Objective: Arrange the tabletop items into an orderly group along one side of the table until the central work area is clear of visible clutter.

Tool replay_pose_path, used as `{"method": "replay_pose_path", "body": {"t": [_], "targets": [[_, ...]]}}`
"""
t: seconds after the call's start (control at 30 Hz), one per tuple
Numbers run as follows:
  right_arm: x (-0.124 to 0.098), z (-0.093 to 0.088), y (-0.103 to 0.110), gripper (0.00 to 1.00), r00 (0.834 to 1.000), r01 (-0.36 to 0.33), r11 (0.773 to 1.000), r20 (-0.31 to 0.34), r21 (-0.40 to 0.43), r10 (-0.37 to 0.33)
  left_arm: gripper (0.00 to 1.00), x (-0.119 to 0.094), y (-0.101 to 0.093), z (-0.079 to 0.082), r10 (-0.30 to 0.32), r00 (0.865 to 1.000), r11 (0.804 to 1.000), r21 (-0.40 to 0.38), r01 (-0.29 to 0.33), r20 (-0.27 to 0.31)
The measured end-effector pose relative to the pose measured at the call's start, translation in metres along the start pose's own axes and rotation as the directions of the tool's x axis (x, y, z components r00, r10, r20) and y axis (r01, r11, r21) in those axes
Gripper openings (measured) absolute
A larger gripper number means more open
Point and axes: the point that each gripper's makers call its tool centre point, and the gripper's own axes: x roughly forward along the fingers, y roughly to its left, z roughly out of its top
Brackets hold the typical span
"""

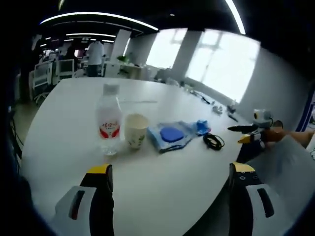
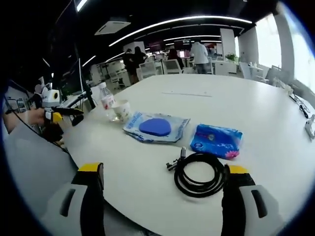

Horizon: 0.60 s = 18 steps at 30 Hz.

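Five items lying in a loose row near one table edge: nearest the right gripper [image 2: 160, 196], jaws spread wide and empty, a coiled black cable [image 2: 199, 174], then a small blue printed packet [image 2: 216, 140] and a flat clear pouch with a blue oval pad inside [image 2: 156, 128]. Farther along, touching or nearly so, a white paper cup [image 2: 121, 110] and a clear plastic water bottle with red label [image 2: 106, 101], likely grouped already. Left gripper [image 1: 170, 196] likewise spread, holding nothing, hovering over the bare white tabletop [image 1: 162, 196] short of bottle and cup.

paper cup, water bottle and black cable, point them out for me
paper cup [image 1: 136, 131], left gripper view, side wall
water bottle [image 1: 109, 123], left gripper view, red label
black cable [image 2: 199, 174], right gripper view, coil's near loop
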Motion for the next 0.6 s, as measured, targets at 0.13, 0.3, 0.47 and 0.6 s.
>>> {"method": "replay_pose_path", "body": {"t": [0.13,0.3,0.47,0.6], "targets": [[-0.014,-0.005,-0.006,1.0,0.999,0.031,0.999,0.013,0.042,-0.031,0.95,-0.008,-0.002,-0.008,-0.021,1.0,1.0,-0.002,0.021,-0.019],[-0.027,-0.01,-0.004,1.0,0.998,0.047,0.997,0.031,0.061,-0.048,0.93,-0.018,0.001,0.002,0.0,0.997,0.999,-0.052,0.004,0.077],[-0.032,-0.008,-0.004,1.0,0.996,0.05,0.995,0.07,0.087,-0.056,0.94,-0.021,0.001,-0.007,0.004,0.998,0.999,-0.037,-0.002,0.061],[-0.03,-0.016,-0.007,1.0,0.997,0.06,0.992,0.047,0.107,-0.065,0.91,-0.022,0.003,-0.012,0.016,0.998,1.0,-0.018,-0.015,0.064]]}}
